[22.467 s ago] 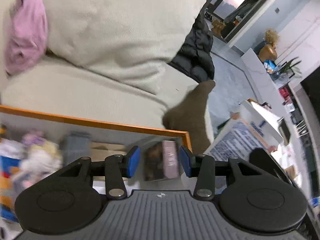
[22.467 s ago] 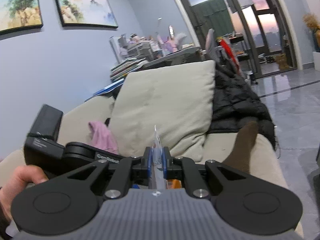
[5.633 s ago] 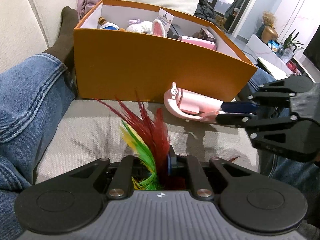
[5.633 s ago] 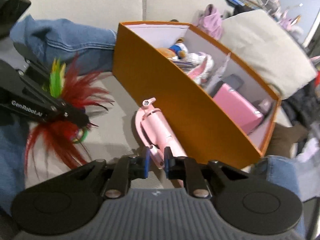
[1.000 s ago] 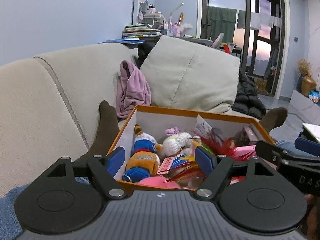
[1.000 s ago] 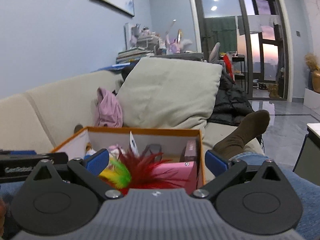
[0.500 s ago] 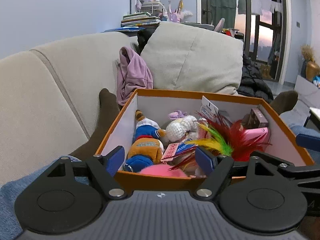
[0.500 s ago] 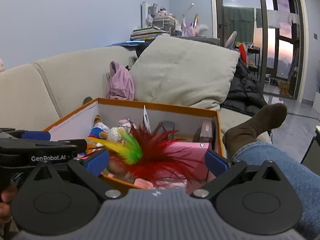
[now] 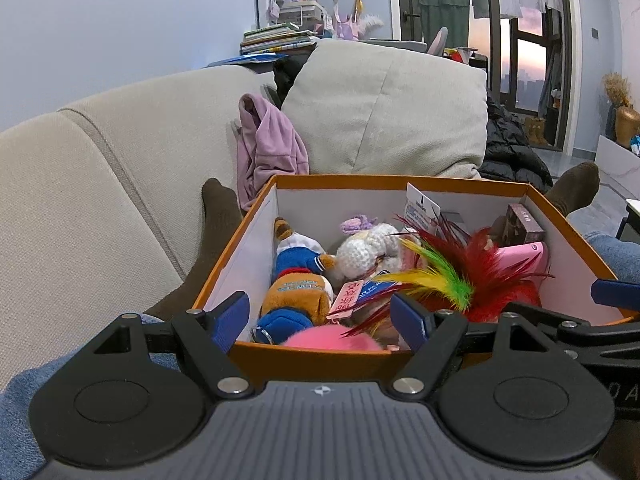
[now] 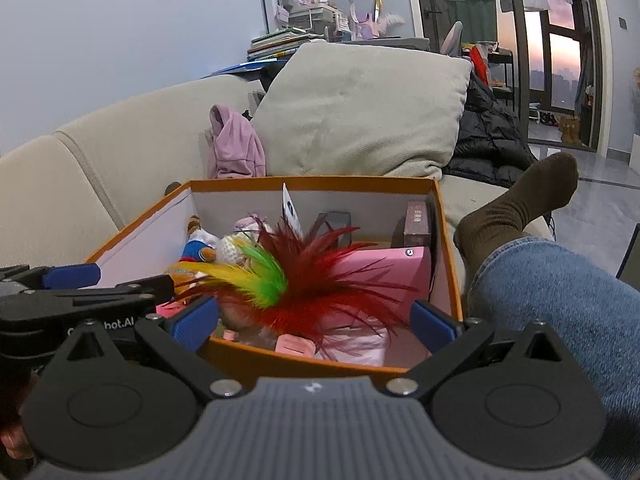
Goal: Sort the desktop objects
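Note:
An orange box [image 9: 400, 180] sits on the beige sofa; it also shows in the right wrist view [image 10: 312, 181]. Inside lie a red, green and yellow feather toy [image 9: 476, 276] [image 10: 304, 276], a plush doll in blue and orange [image 9: 298, 280], a white knitted toy [image 9: 364, 252], a pink case [image 10: 394, 268] and a dark small box [image 10: 418, 218]. My left gripper [image 9: 322, 322] is open and empty at the box's near rim. My right gripper [image 10: 314, 322] is open and empty at the near rim too.
A large beige cushion [image 9: 384, 108] and a pink garment [image 9: 268, 144] lie behind the box. A person's jeans leg [image 10: 560, 292] and brown-socked foot [image 10: 520, 200] are right of the box; another socked foot [image 9: 216, 208] is at its left.
Both grippers have tilted down a little, so the box interior shows more. The feather toy and other items stay in the box. Both grippers remain open.

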The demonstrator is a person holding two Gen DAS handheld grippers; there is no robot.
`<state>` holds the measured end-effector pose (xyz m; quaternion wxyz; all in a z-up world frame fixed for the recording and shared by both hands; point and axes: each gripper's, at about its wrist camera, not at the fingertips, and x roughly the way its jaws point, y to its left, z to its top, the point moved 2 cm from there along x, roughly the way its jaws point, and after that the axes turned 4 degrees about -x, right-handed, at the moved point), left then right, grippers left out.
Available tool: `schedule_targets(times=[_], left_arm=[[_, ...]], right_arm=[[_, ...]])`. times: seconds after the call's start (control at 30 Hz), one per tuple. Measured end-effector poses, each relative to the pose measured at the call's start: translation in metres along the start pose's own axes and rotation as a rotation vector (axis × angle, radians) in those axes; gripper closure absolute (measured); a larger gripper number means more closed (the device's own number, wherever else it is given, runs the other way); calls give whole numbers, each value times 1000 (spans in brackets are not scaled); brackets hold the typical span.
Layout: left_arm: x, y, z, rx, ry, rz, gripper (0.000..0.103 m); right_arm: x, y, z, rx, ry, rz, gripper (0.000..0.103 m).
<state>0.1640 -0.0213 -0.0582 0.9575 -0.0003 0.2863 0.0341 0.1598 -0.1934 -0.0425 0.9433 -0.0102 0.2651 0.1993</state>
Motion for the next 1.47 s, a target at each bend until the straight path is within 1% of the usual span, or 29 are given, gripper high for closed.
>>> schedule_targets(times=[1.47], left_arm=[[-1,0,0,-10,-3,7,12]], right_arm=[[-1,0,0,9,3,-2,1]])
